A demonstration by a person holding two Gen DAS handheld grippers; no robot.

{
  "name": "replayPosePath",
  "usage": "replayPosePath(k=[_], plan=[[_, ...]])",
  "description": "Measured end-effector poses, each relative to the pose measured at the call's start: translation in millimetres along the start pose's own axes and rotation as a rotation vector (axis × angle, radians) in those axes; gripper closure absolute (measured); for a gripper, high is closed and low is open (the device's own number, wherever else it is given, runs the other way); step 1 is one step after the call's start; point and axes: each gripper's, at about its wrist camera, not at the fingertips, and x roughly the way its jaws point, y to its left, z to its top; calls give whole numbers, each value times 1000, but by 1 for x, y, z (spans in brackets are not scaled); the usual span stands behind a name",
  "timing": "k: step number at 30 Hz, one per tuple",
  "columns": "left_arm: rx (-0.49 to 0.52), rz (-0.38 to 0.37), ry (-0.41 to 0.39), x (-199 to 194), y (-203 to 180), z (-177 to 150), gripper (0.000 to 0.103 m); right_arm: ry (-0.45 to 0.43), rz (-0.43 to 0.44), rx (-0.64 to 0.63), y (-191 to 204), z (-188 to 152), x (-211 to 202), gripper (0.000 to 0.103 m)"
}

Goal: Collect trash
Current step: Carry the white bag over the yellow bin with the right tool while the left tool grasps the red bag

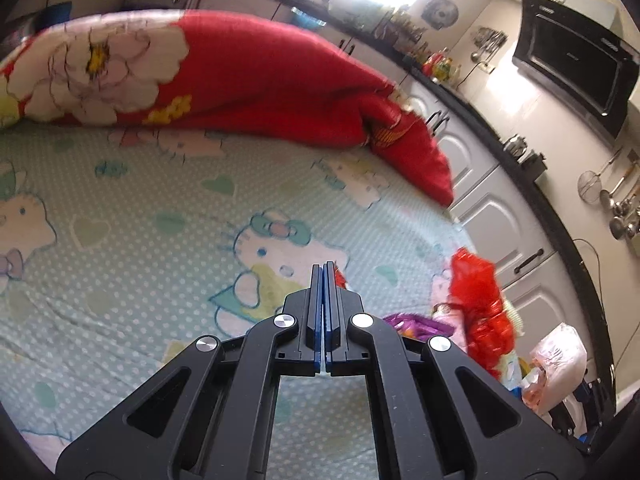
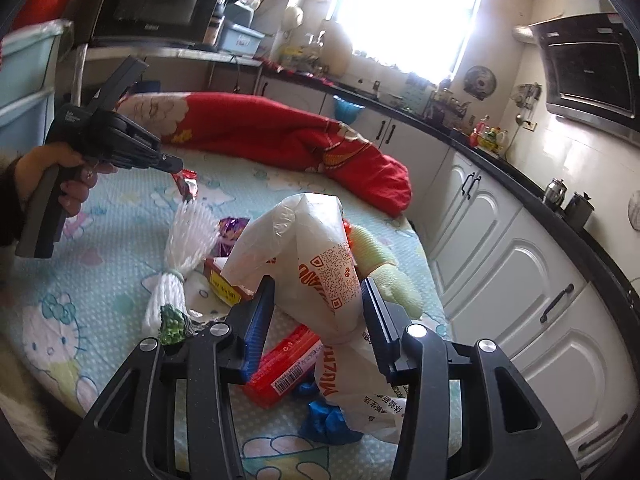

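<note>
My left gripper (image 1: 324,266) is shut on a small red wrapper (image 2: 187,185); a sliver of it shows beside the jaws in the left wrist view (image 1: 340,279). It is held above the Hello Kitty sheet (image 1: 132,248). My right gripper (image 2: 318,292) stands open around a white plastic bag with orange print (image 2: 316,248); the pads do not press it. Around the bag lie a white foam net (image 2: 188,236), a purple wrapper (image 2: 230,232), a red box (image 2: 280,368), a blue crumpled piece (image 2: 326,424) and a green glove (image 2: 388,280).
A red flowered quilt (image 1: 256,68) lies rolled along the bed's far side. White kitchen cabinets (image 2: 500,264) under a black counter run close by the bed's right edge. A crumpled red bag (image 1: 480,304) and a white bag (image 1: 556,364) lie at the bed's right.
</note>
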Motion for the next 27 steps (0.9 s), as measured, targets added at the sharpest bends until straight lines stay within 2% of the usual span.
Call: replayPosePath(k=[7,13,27], plan=[[81,-25,-102,-25,-34,19,103,-26,-16,65,-14,2,-16,61],[139,-76,-144,-36,-73,30,103,-37,-44,118,-30,1,-29,61],[255,-255,-139,-35,-181,16,103,-48,-163,232,-91,-27,-62,61]])
